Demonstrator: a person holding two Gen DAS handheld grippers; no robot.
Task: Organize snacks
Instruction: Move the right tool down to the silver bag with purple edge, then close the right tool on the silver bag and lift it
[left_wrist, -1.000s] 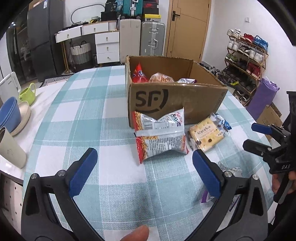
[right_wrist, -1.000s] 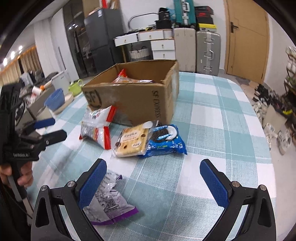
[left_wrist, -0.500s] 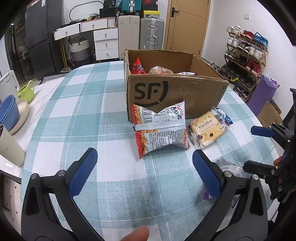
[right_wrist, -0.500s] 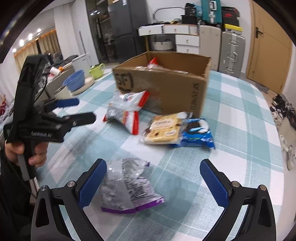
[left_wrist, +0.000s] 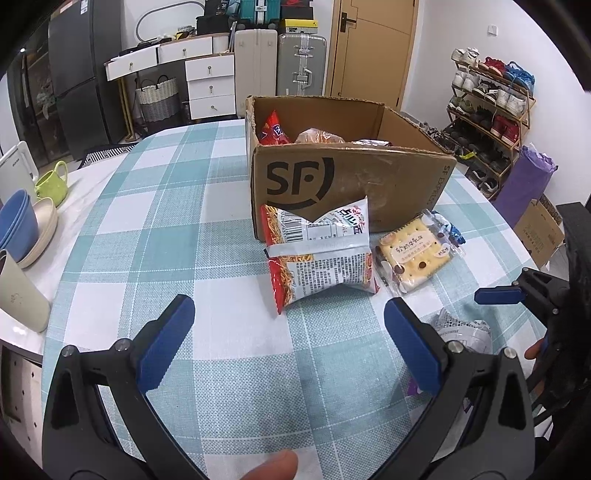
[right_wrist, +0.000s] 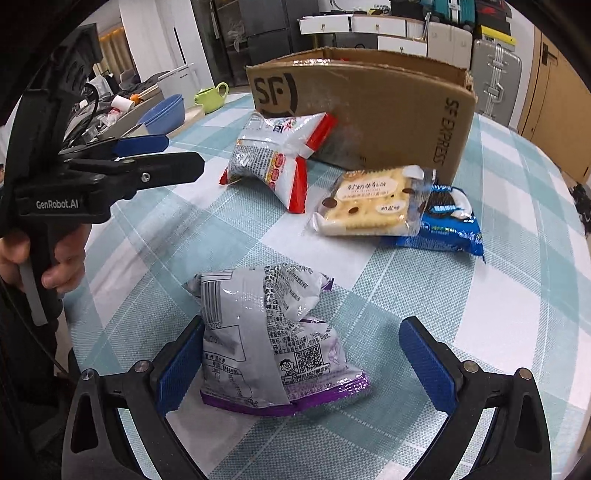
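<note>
Your right gripper (right_wrist: 301, 354) is spread wide around the purple-and-silver snack bag (right_wrist: 271, 341) near the tabletop's front edge; the left pad touches it. Your left gripper (left_wrist: 290, 338) gapes empty. Noodle packet (left_wrist: 319, 254), cracker pack (left_wrist: 415, 254) and blue cookie pack (right_wrist: 448, 225) lie against the SF box (left_wrist: 351, 184).

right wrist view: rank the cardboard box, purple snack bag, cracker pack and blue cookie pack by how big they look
1. cardboard box
2. purple snack bag, though it lies closest to the camera, so it looks enlarged
3. cracker pack
4. blue cookie pack, partly hidden under the cracker pack, so unsure
</note>
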